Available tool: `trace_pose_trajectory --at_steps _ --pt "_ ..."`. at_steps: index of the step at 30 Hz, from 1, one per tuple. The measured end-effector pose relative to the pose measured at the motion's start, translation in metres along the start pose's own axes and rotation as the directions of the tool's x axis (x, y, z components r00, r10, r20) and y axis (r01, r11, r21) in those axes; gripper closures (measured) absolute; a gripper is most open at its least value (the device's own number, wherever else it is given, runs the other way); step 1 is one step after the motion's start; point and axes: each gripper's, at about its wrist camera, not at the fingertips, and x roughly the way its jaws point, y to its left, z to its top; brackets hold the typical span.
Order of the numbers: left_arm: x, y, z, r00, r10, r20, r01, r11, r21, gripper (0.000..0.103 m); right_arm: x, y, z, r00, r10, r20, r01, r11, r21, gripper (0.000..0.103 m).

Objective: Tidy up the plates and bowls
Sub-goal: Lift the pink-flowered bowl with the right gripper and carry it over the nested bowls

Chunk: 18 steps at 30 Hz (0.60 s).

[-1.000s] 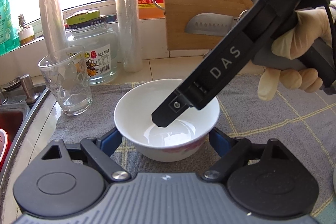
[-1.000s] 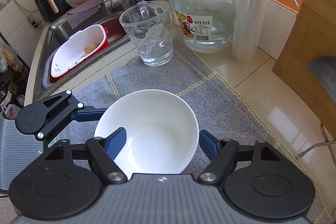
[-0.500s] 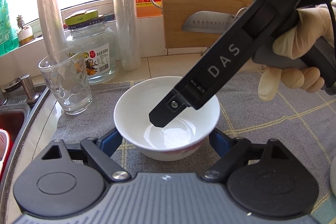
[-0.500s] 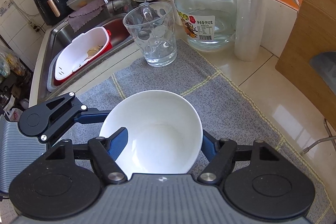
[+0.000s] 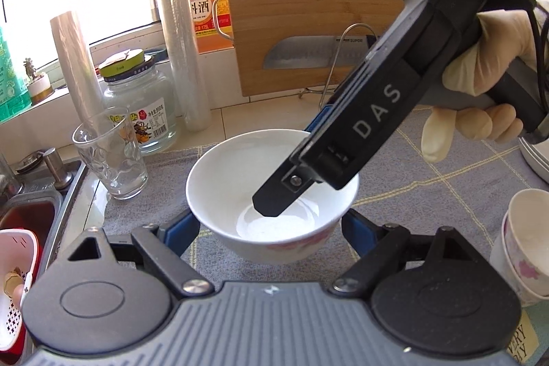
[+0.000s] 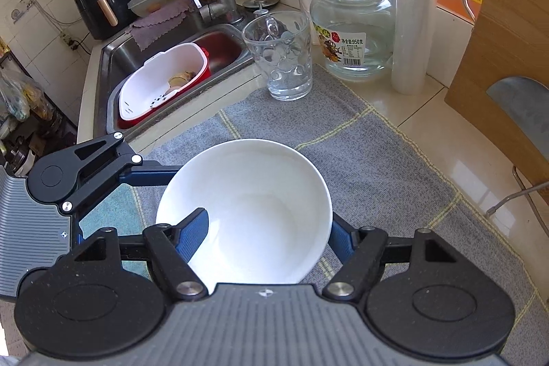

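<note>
- White bowl point(image 5: 236, 167) at centre of the grey cloth mat point(image 6: 377, 160) on the tabletop point(image 6: 394, 102), upright and empty, with a faint pink pattern on the outer wall; contact with the mat not discernible from either view.
- Left hand-held gripper point(image 5: 267, 225): clamped across the lower body of the bowl, one blue pad against each side, probably to carry the weight where the wall narrows.
- Right hand-held gripper point(image 6: 267, 230): jaws apart, astride the rim, one finger inside the hollow and the other just outside the wall; no squeeze on the wall evident, so likely a steadying hold rather than a grip.
- Gloved hand point(image 5: 480, 57) on the right tool's handle, angled steeply downward into the bowl.
- Stacked floral bowls point(image 5: 525, 246) at the right edge of the left view, near the mat; judged the probable destination for nesting.
- Glass tumbler point(image 6: 281, 57) and labelled glass jar point(image 6: 353, 33) beyond the bowl, well apart from it; a collision risk only on a move toward the sink point(image 6: 113, 57).
</note>
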Motion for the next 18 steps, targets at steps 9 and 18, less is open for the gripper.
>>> trace_pose_trajectory --at_steps 9,18 --pt "-0.03 -0.02 -0.002 1.0 -0.031 -0.001 0.031 0.999 0.013 0.014 -0.036 0.021 -0.024 0.999 0.005 0.032 -0.005 1.0 0.008 0.024" --pt "-0.058 -0.047 -0.002 0.997 -0.075 0.002 0.075 0.996 0.046 0.014 -0.066 0.036 -0.057 0.998 -0.011 0.059 0.008 0.999 0.035 0.024"
